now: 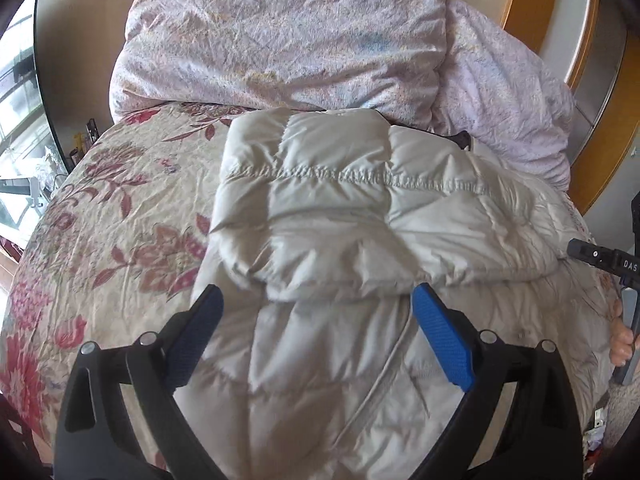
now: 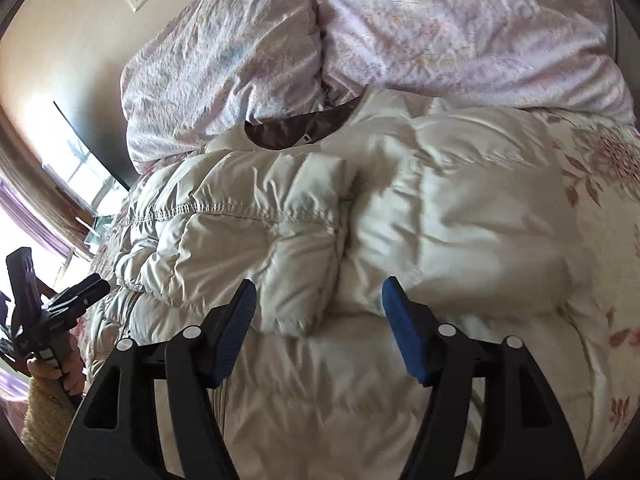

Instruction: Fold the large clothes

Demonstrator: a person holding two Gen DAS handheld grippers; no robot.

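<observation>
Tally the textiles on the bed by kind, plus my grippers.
Puffer jacket: 1, cream, sleeves folded across the body
Duvet: 1, pale pink, bunched at the far end
Floral sheet: 1, under the jacket
Grippers: 2, left gripper and right gripper, both open and empty
Total: 5

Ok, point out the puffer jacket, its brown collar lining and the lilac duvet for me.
puffer jacket [image 1: 320, 216]: left wrist view, on the folded-over quilted panel.
brown collar lining [image 2: 296, 130]: right wrist view, on the dark inner neck fabric.
lilac duvet [image 1: 280, 40]: left wrist view, on the bundled top face.
</observation>
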